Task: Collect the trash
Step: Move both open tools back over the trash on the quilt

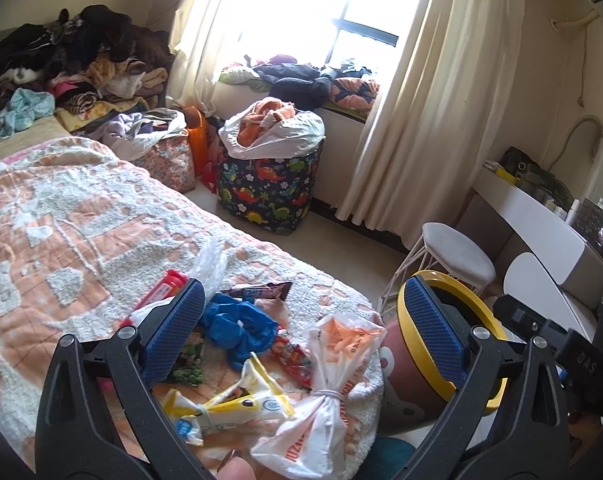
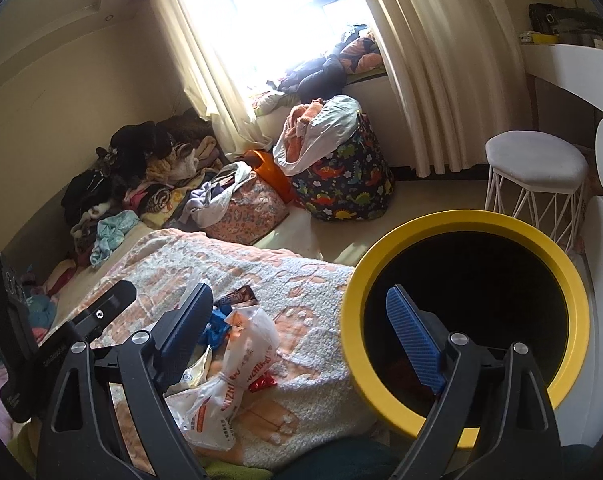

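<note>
Left gripper (image 1: 301, 320) — jaws spread wide, blue pads facing each other, nothing pressed between them; pitched downward. A fingertip (image 1: 237, 470) of the person shows at the bottom edge, below and between the finger bases. Right gripper (image 2: 305, 328) — jaws likewise wide apart, nothing clamped, angled downward. In the right wrist view the left gripper's black body sits just outside the left finger.

litter: crumpled wrappers and a tied white plastic bag (image 1: 321, 396) are heaped on the peach-and-white textured bedspread (image 1: 73, 240) | bin: yellow-rimmed round bin (image 2: 465, 320) is set just right of the bed | behind: dinosaur-print fabric basket (image 1: 269, 188) is placed below the window; white wire-legged stool (image 2: 535, 168) before the white desk (image 1: 541, 220)
</note>
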### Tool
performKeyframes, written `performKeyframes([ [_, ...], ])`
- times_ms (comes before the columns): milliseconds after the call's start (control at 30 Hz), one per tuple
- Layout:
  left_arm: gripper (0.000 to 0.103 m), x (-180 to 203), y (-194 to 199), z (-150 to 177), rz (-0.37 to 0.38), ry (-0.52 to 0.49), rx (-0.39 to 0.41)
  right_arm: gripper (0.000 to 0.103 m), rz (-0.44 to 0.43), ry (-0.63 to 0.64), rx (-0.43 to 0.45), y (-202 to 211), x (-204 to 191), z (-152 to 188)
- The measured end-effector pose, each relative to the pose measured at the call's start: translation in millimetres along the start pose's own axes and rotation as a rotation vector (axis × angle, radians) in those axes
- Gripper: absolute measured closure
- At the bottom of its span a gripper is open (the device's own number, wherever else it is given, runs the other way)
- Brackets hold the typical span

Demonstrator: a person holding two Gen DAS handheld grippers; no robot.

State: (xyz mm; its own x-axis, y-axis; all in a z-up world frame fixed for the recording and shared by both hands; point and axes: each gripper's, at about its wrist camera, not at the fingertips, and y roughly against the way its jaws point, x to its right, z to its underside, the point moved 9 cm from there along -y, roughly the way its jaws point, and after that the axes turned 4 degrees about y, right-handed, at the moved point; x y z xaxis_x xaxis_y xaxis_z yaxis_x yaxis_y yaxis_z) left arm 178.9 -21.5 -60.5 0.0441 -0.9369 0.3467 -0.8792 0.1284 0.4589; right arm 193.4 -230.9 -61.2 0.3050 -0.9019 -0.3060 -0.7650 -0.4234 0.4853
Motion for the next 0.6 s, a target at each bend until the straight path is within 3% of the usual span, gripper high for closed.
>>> performKeyframes([
  [600, 0.011, -68, 15, -8, -0.092, 0.073, 0.018, 0.014, -0.084, 0.127, -0.107, -13, -67, 42],
])
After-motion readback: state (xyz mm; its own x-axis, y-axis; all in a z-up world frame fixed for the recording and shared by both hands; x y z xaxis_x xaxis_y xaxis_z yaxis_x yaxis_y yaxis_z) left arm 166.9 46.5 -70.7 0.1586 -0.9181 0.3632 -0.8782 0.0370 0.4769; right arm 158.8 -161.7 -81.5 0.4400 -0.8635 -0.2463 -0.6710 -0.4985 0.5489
